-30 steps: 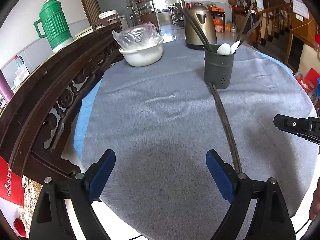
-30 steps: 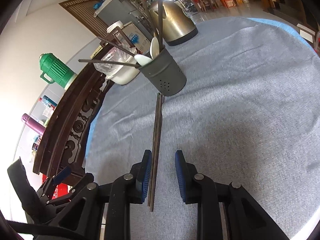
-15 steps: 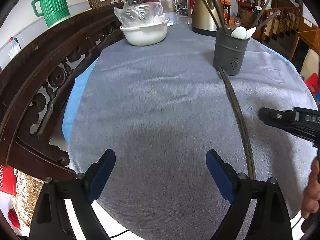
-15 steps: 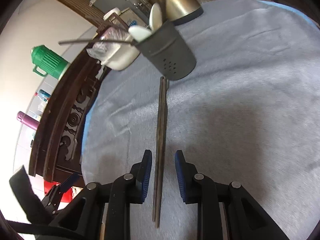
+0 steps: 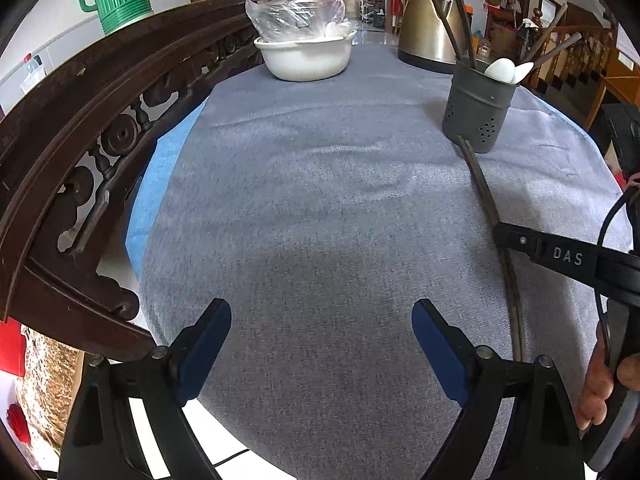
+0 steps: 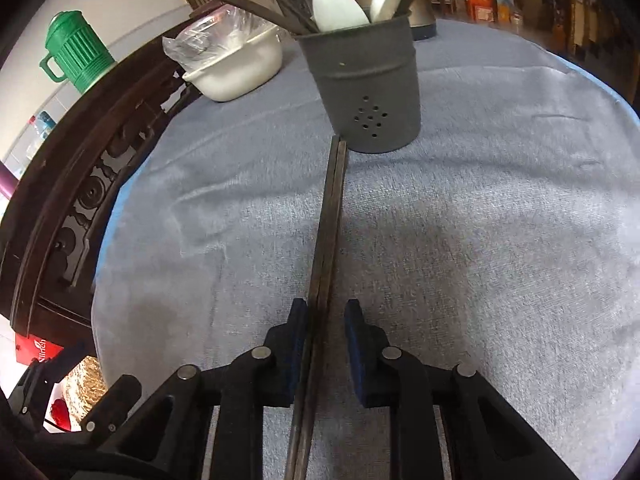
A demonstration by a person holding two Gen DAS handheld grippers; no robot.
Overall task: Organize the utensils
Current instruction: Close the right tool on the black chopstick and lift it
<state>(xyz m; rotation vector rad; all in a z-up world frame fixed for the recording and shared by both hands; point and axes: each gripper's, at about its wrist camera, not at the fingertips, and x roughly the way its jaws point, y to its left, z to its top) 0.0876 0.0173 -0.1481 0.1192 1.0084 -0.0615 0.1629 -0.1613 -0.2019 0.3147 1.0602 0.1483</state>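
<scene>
Chopsticks, a pair of long dark slender wooden sticks (image 6: 326, 240), lie side by side on the grey woven tablecloth (image 6: 500, 240), their far tips touching the foot of the dark grey perforated metal utensil holder (image 6: 368, 92); that holder already carries more dark sticks and two white ceramic spoons (image 6: 338, 10). I judge the pair light, stiff and smooth, apt to roll or scissor apart unless pinched squarely; taking hold somewhat nearer mid-length should tilt them less. The right gripper (image 6: 326, 320) straddles the pair near its close end, blue pads parted with a gap showing on the right side, not yet clamped; the left gripper (image 5: 320, 344) hangs wide apart over bare cloth, holding nothing.
</scene>
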